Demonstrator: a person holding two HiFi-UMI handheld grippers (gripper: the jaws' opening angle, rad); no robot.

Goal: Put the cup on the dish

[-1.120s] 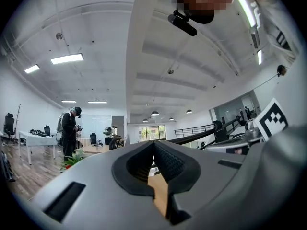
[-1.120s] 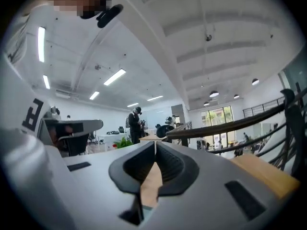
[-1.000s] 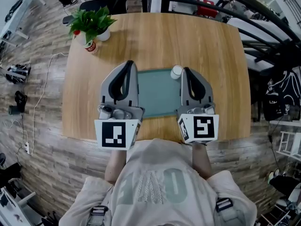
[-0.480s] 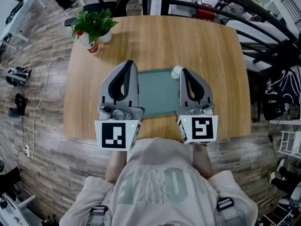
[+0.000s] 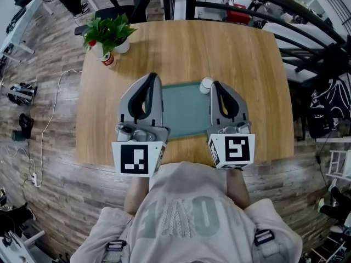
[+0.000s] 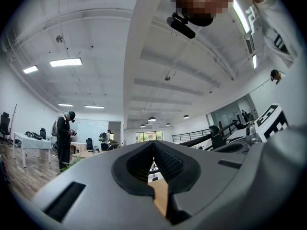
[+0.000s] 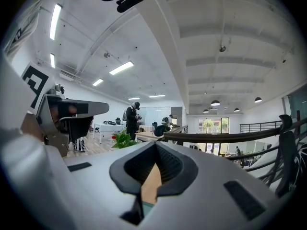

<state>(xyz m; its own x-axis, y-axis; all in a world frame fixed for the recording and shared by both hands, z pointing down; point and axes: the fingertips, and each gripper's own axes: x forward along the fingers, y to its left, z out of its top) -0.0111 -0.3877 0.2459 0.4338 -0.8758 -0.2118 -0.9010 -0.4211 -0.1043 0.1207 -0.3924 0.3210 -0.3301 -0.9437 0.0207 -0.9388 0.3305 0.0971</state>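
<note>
White cup [image 5: 206,84]: stood at far right corner of green mat [image 5: 184,111], just beside right hand-held gripper [image 5: 215,83]. That and left hand-held gripper [image 5: 152,75]: clenched, empty. No dish made out; placement unsettled.

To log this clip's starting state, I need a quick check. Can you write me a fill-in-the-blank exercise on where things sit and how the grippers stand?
1. In the head view, the potted plant stands near the far ____ corner of the table.
2. The white cup stands just beside the tip of the ____ gripper.
3. The left gripper and the right gripper both have their jaws ____, with nothing held.
Missing words: left; right; shut.
</note>
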